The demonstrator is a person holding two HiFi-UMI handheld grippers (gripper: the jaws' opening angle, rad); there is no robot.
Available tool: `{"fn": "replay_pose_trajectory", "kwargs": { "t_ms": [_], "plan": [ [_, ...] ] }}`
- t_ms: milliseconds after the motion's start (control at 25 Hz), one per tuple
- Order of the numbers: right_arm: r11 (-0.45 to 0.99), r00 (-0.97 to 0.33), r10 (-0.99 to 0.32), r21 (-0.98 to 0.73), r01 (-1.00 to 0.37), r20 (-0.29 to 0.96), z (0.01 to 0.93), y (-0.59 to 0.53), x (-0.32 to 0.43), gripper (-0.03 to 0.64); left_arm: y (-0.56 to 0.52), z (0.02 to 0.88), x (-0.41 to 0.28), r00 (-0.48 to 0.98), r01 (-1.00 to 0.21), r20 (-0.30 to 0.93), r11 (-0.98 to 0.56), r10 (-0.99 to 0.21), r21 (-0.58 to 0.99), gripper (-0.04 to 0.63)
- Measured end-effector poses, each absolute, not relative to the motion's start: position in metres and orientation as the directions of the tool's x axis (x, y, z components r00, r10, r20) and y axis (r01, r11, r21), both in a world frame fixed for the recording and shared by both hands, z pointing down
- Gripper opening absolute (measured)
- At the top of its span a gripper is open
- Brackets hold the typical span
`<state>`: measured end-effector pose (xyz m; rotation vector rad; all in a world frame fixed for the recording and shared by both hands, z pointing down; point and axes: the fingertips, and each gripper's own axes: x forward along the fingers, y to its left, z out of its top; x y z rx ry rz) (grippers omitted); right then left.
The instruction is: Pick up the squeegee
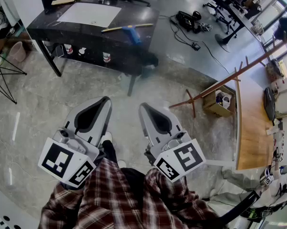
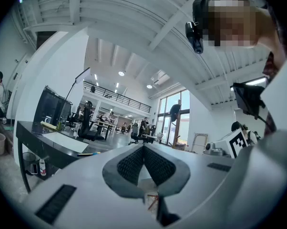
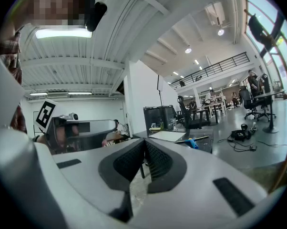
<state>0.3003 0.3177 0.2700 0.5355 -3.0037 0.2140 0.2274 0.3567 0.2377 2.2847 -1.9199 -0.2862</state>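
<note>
1. In the head view, the squeegee (image 1: 128, 29) was seen lying flat on the far dark tabletop (image 1: 48, 28), toward its right end, just right of a white sheet (image 1: 88, 14). The left tool (image 1: 106, 99) and the right tool (image 1: 143, 105) were held side by side near the person, well apart from the squeegee. The task was judged not yet begun, with approach, grasp and lift all left to do.
2. In the left gripper view, the jaws were seen closed tip to tip with nothing between them. The squeegee (image 2: 87, 153) was made out only as a thin sliver on the tabletop, far off to the left.
3. In the right gripper view, the jaws were likewise seen pressed together and empty. The squeegee (image 3: 193, 141) was seen far ahead and a little to the right, its blue handle nearest. Opening of the jaws was judged necessary before any grasp.
4. Nothing was seen standing between the tools and the tabletop. A wooden rack (image 1: 215, 87), a cardboard box (image 1: 219, 102) and floor cables (image 1: 181, 35) were placed off to the right, well aside.
</note>
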Motion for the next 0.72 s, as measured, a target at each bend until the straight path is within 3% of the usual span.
{"fn": "replay_pose_trajectory", "kwargs": {
  "t_ms": [360,720],
  "plan": [
    [0.904,-0.910,-0.402,-0.115,-0.412,0.103,0.269,0.228,0.209,0.012,0.269,0.236,0.132,0.221,-0.951,-0.054,-0.227,-0.974,0.210,0.009],
    [0.852,-0.863,-0.489,-0.140,-0.504,0.127,0.286,0.172,0.174,0.012,0.220,0.261,0.079,0.260,-0.932,-0.023,-0.257,-0.965,0.254,0.009]
  ]
}}
